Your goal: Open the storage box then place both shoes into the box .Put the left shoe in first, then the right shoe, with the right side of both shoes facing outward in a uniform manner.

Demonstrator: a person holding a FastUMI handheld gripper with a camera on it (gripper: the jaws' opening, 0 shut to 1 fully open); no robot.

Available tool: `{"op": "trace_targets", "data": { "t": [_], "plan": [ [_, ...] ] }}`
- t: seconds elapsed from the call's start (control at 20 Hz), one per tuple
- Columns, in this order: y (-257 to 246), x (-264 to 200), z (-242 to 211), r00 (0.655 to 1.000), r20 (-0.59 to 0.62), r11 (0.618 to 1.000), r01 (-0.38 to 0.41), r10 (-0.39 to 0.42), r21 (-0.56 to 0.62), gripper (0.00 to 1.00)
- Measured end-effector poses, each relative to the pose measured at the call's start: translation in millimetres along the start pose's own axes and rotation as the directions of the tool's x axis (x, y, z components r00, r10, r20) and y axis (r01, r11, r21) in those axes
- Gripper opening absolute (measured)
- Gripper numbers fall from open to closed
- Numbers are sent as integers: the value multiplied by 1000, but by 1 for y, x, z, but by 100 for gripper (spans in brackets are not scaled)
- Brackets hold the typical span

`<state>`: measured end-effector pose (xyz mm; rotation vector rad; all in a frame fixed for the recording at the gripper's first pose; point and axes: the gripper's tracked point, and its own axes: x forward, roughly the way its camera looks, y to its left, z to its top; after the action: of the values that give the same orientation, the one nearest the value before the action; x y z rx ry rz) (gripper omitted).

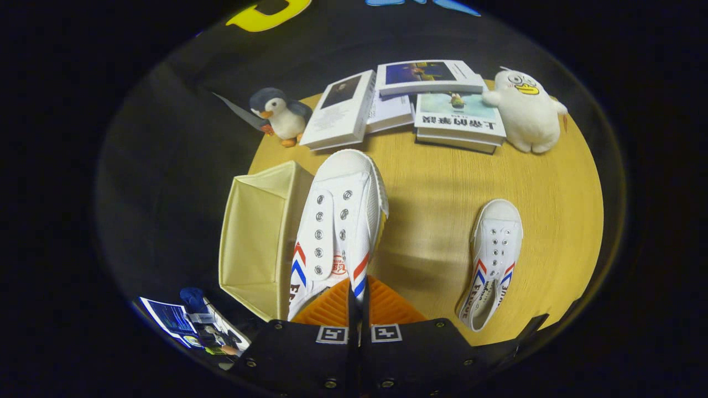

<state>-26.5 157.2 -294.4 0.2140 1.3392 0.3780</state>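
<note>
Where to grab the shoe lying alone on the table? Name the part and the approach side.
Likely the heel-end collar of the loose shoe: it lies flat, opening up, heel toward the gripper, so come from above and pinch one thin side wall. The gripper is shut on the other shoe, beside the open storage box.

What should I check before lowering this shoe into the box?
1. Claw shut on the held shoe: ok, fingers pinch its edge.
2. Box open: ok, nothing seen inside.
3. Shoe over the box: not ok, it sits beside the box rim.
4. Other shoe out of the way: ok, lying apart on the table.
5. Held shoe is the left one: cannot tell.
</note>
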Motion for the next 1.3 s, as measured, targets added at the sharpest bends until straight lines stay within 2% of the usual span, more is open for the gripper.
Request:
{"op": "trace_targets", "data": {
  "t": [0.3, 0.5, 0.8, 1.0, 1.3],
  "plan": [
    [79, -11, 13, 995, -5, 992, -95, 95, -84, 1],
    [125, 12, 4, 991, -60, 978, -125, 117, -166, 1],
    [158, 61, -19, 985, -152, 959, -114, 76, -260, 1],
    [160, 82, -24, 984, -174, 950, -85, 33, -302, 1],
    [156, 95, -13, 986, -166, 959, -59, 13, -277, 1]
  ]
}}
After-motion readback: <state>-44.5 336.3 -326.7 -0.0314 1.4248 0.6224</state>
